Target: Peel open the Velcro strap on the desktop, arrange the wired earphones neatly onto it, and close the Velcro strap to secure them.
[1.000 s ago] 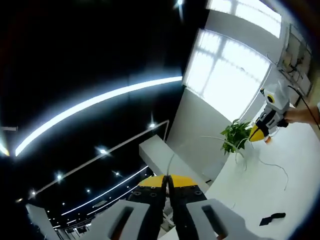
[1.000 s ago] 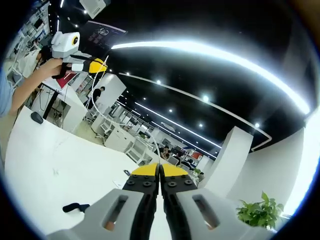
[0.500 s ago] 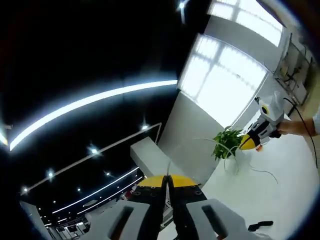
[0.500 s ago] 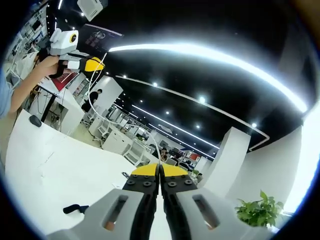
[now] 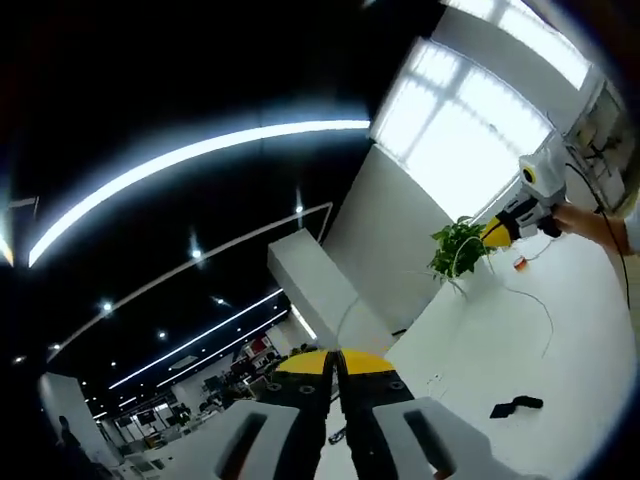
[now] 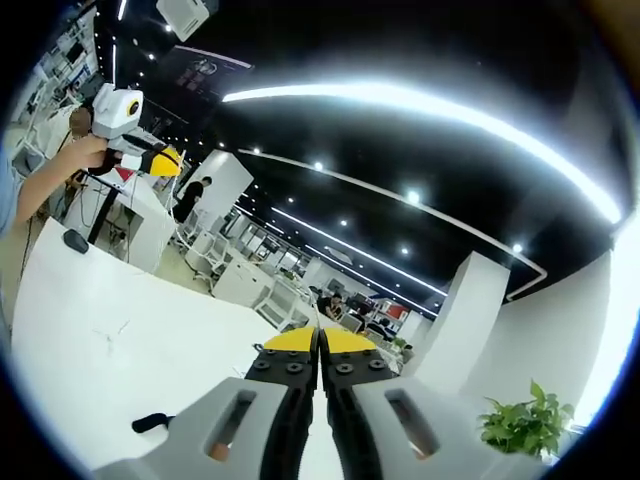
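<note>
Velcro strap (image 5: 516, 405) lying flat on white desktop (image 5: 560, 370), small dark strip, well below both grippers; also seen low left in right gripper view (image 6: 152, 422). Thin white earphone wire (image 5: 540, 310) strung in air between the two. Left gripper (image 5: 335, 362) jaws pinched together on wire end. Right gripper (image 6: 319, 340) same, jaws closed on wire. Potted plant (image 5: 457, 246) at desk's far edge. Dark mouse (image 6: 74, 239) near person's hand (image 6: 88, 155).
</note>
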`<act>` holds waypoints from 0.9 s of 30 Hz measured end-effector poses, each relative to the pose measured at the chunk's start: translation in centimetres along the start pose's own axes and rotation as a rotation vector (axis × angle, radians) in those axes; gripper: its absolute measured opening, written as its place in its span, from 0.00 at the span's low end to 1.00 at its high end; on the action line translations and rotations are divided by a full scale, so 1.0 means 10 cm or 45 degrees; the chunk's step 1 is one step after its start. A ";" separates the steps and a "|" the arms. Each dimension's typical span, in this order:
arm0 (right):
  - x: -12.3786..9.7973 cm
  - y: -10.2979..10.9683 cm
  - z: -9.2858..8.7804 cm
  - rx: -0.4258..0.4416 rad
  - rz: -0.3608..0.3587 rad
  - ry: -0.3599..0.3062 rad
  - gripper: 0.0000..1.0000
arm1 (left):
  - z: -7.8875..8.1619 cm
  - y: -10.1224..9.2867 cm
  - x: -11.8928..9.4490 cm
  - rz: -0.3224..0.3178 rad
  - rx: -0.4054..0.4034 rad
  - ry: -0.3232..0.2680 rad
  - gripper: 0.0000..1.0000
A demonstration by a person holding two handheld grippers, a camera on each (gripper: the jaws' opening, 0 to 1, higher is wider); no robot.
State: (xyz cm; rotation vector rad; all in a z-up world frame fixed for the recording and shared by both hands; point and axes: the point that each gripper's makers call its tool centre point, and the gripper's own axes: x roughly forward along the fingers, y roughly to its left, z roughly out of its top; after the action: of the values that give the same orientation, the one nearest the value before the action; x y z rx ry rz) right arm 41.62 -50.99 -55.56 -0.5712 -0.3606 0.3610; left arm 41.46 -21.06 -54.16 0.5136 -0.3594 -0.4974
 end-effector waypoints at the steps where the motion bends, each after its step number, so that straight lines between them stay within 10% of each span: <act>1: 0.02 0.03 0.00 0.001 0.008 0.000 0.03 | -0.03 0.00 -0.02 0.002 -0.001 0.007 0.07; 12: 0.13 0.20 -0.03 -0.006 0.068 0.024 0.03 | -0.18 -0.09 -0.06 -0.028 0.021 0.042 0.06; 23: 0.13 0.20 -0.08 0.013 0.047 0.028 0.03 | 0.06 -0.86 -0.08 -0.272 -0.066 -0.076 0.06; 27: 0.14 0.24 -0.13 0.022 0.063 0.047 0.03 | -0.20 -0.80 -0.09 -0.211 -0.069 -0.020 0.06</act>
State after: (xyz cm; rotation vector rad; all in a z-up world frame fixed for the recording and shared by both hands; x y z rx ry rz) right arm 42.88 -49.14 -57.63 -0.5700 -0.3075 0.4005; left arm 38.70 -25.87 -60.36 0.4896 -0.3191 -0.6700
